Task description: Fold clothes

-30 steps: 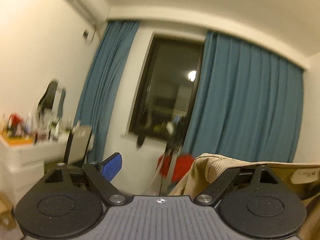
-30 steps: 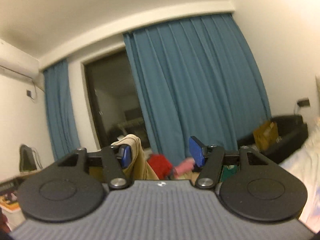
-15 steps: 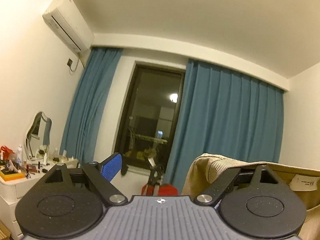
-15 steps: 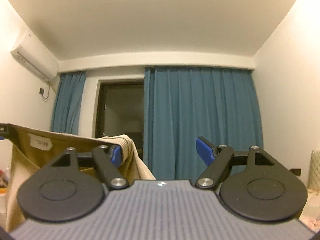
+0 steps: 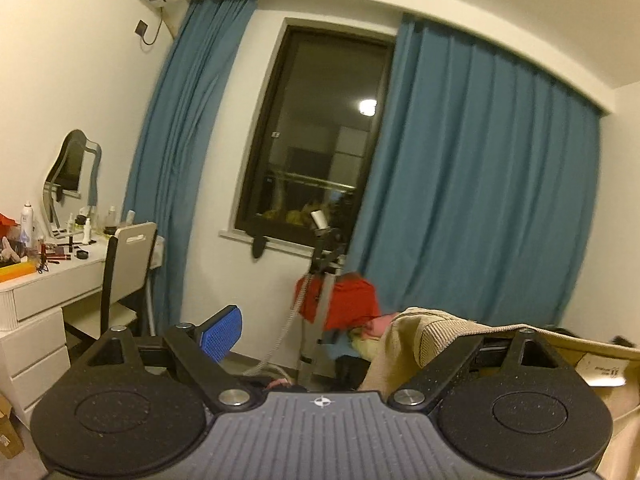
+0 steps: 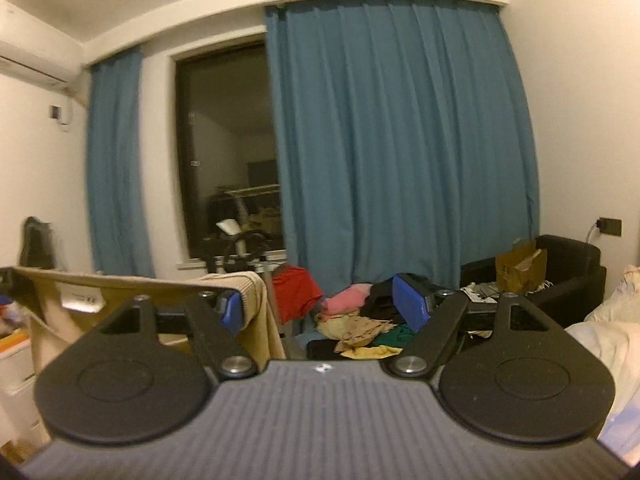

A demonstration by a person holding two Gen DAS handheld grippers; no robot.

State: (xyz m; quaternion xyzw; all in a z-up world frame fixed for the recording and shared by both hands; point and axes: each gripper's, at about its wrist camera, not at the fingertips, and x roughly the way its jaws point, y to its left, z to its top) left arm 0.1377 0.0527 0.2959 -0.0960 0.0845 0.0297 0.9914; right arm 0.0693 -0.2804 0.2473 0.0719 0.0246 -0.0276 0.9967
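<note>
**Tan garment strung between two wide jaws**

The left gripper (image 5: pixel 352 338) had its jaws wide, with the garment (image 5: pixel 420 336) draped over their right side only, not pinched. The right gripper (image 6: pixel 320 310) also had wide jaws and carried the garment over their left side. The garment's top edge ran level from gripper to gripper, and the rest hung down. Both grippers were raised and pointed at the window (image 5: pixel 320 140), with the garment before it, below the sill.
</note>
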